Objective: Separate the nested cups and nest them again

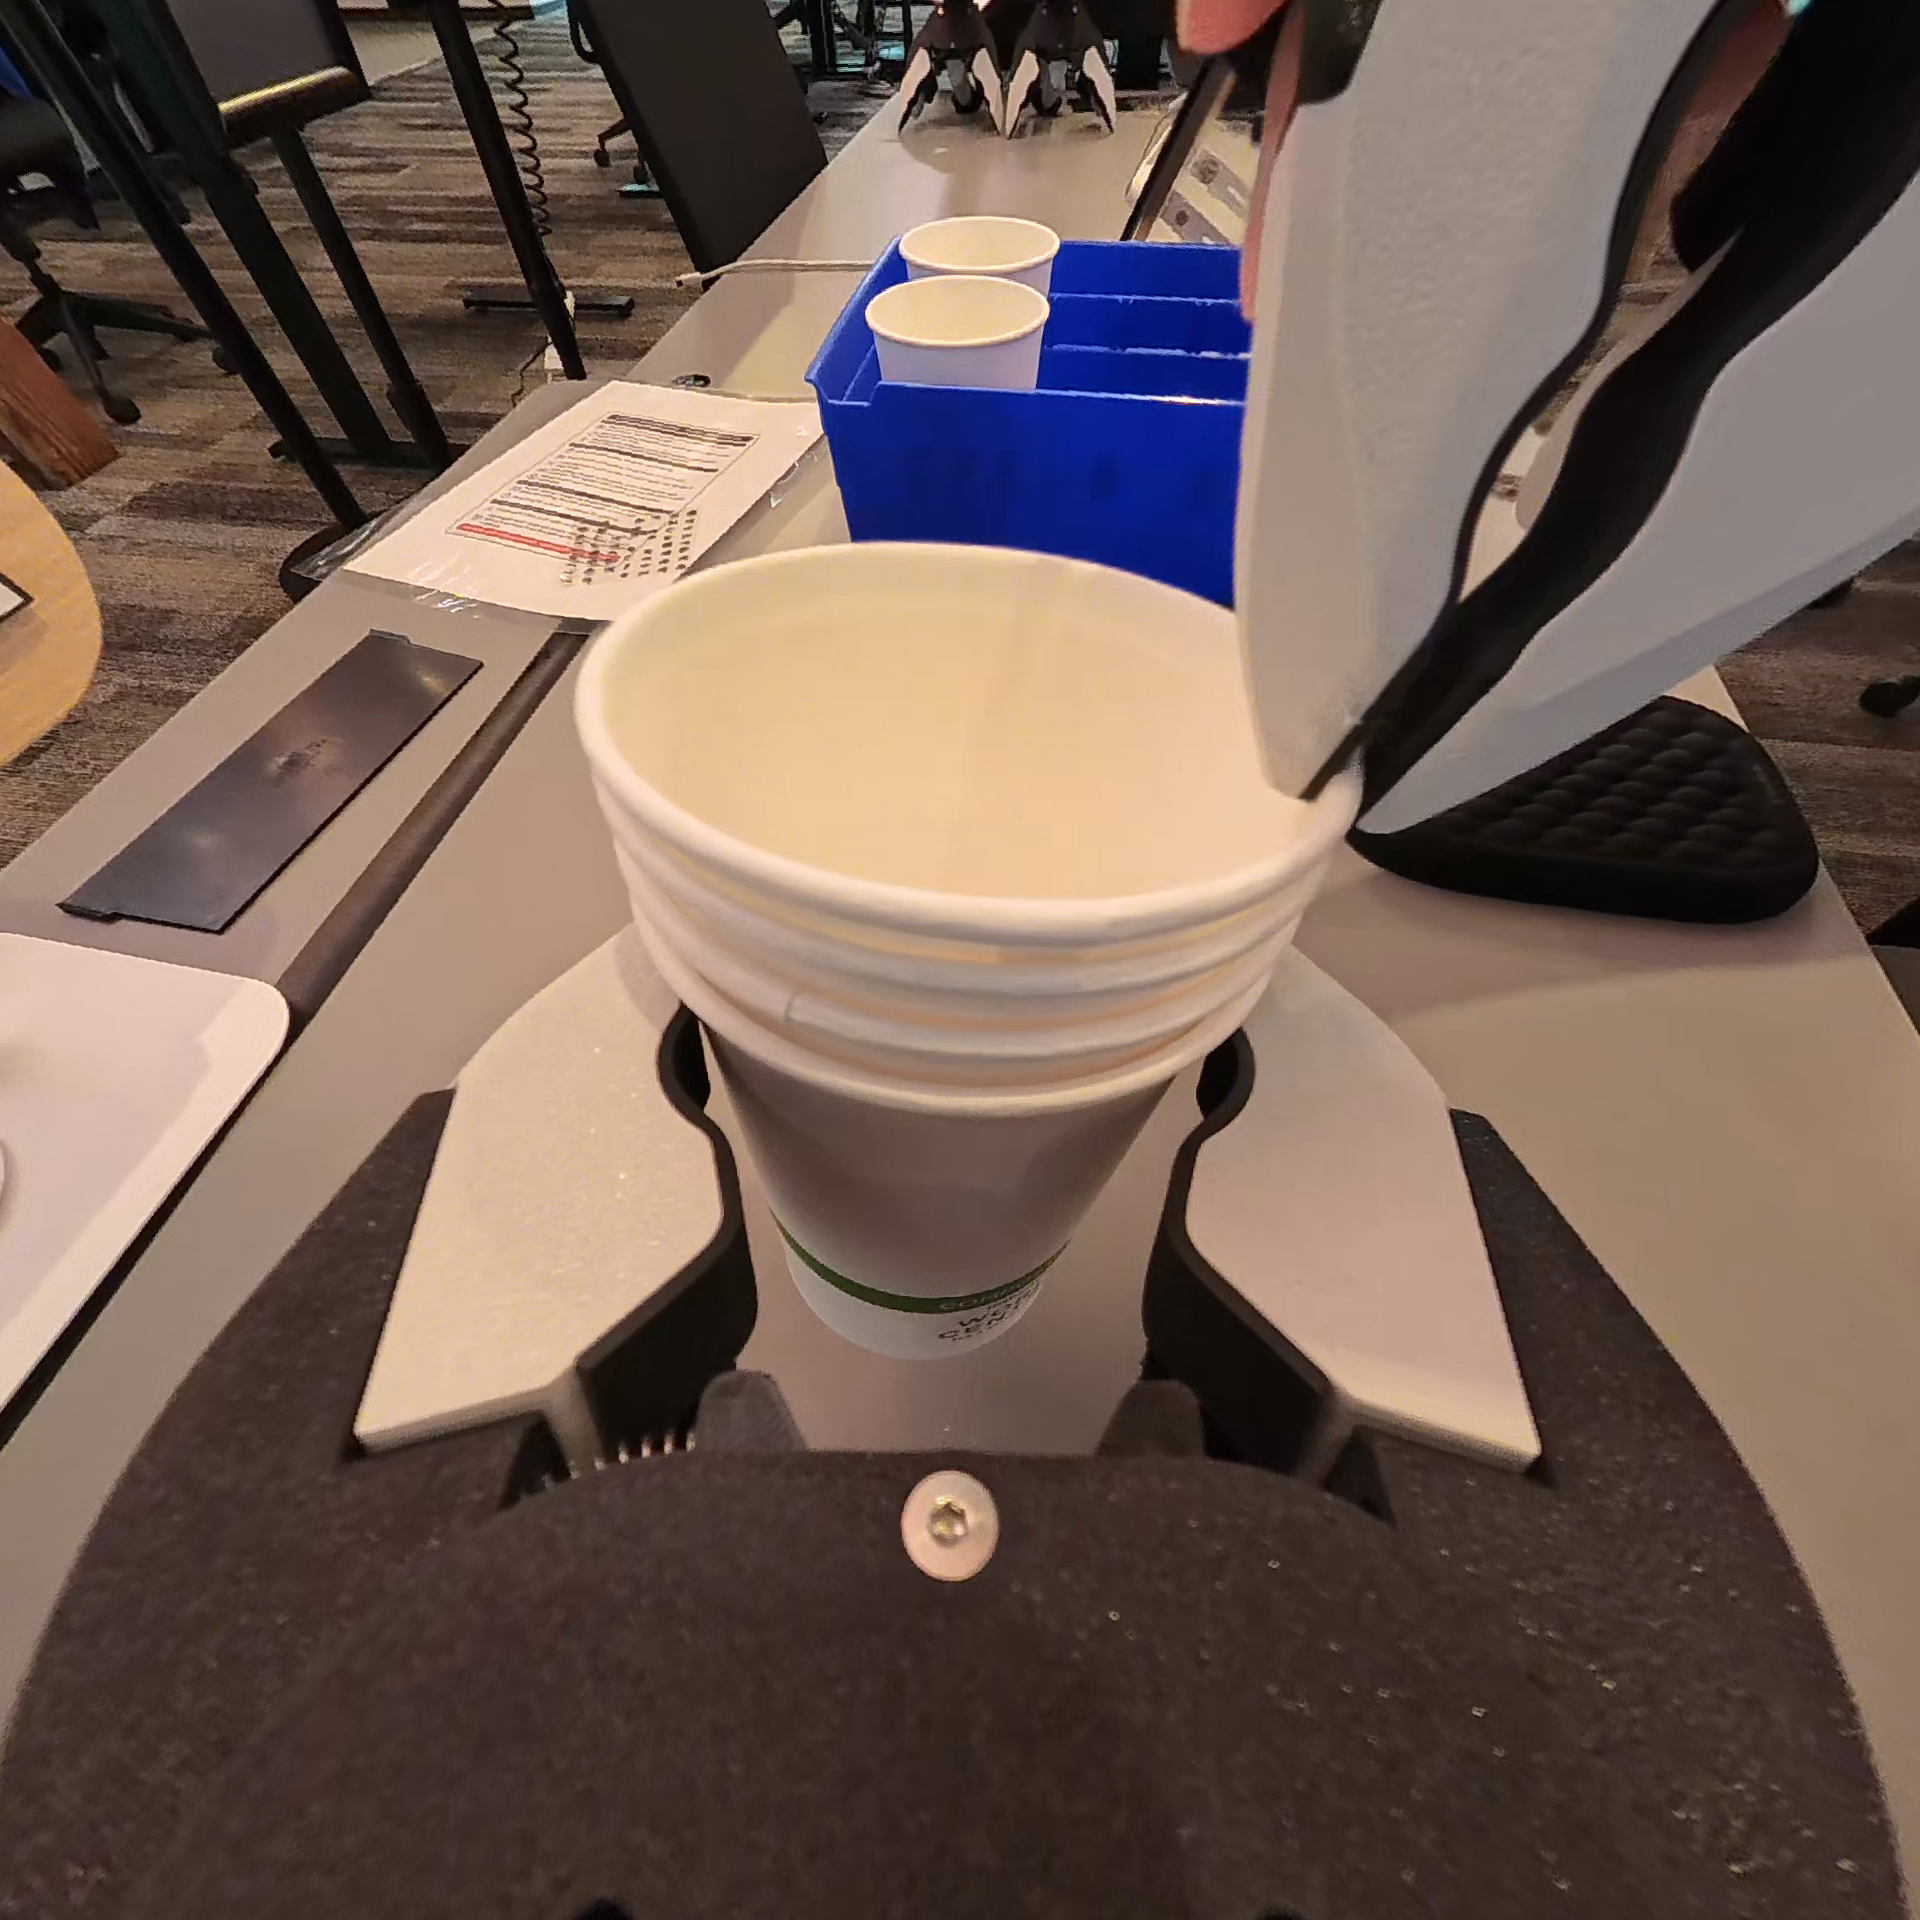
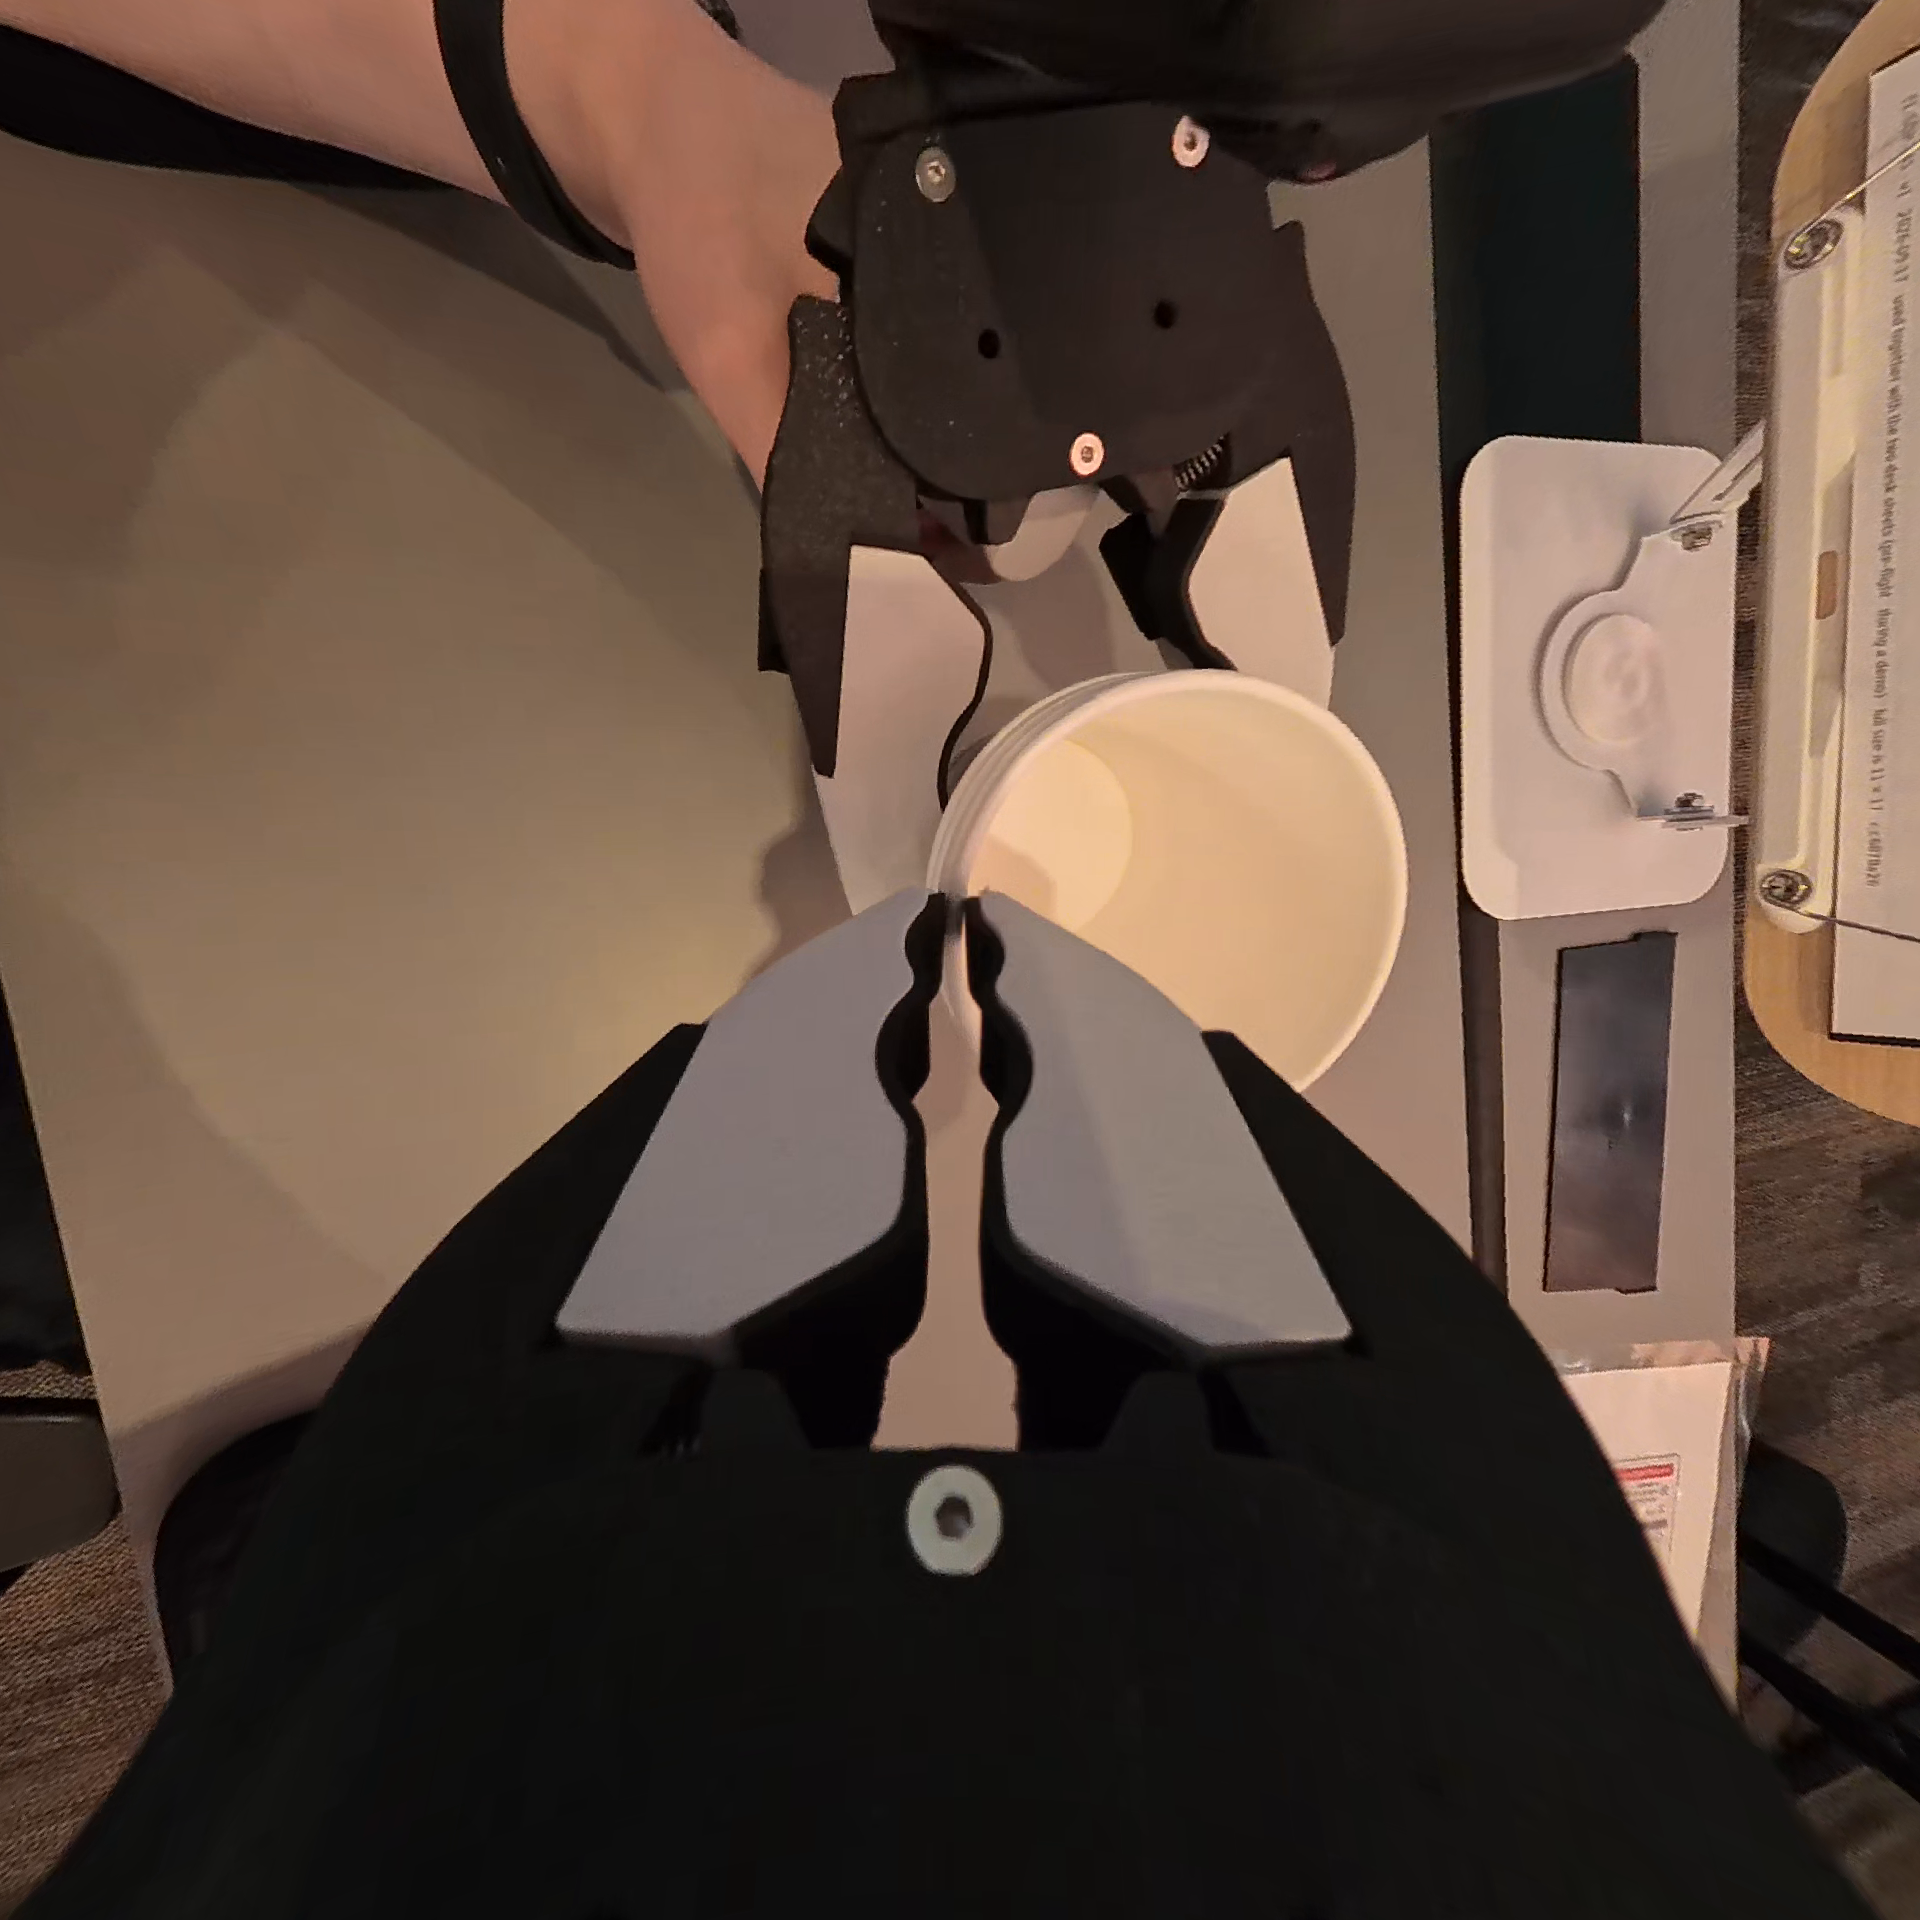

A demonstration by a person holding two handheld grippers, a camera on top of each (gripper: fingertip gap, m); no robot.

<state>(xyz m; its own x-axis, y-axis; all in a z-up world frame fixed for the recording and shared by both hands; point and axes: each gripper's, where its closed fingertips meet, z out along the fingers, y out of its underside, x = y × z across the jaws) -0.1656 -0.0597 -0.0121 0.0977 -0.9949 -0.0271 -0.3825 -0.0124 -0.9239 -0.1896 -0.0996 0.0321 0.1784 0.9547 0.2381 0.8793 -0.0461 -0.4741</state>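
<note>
The left gripper clasps the stack of nested cups from both sides, above the grey table. The right gripper comes steeply from above and pinches the rim of the top cup. The left gripper's fingertips are hidden behind the stack. The blue bin is far, partly covered.

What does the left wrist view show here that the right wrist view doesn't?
Only the left wrist view shows the blue plastic bin with two white paper cups standing in it, and the printed sheet.

Only the right wrist view shows the person's hand holding the left gripper and the white flat mount.

Both show the nested stack of white paper cups, held around its body by the left gripper, and the right gripper pinching the top rim.
</note>
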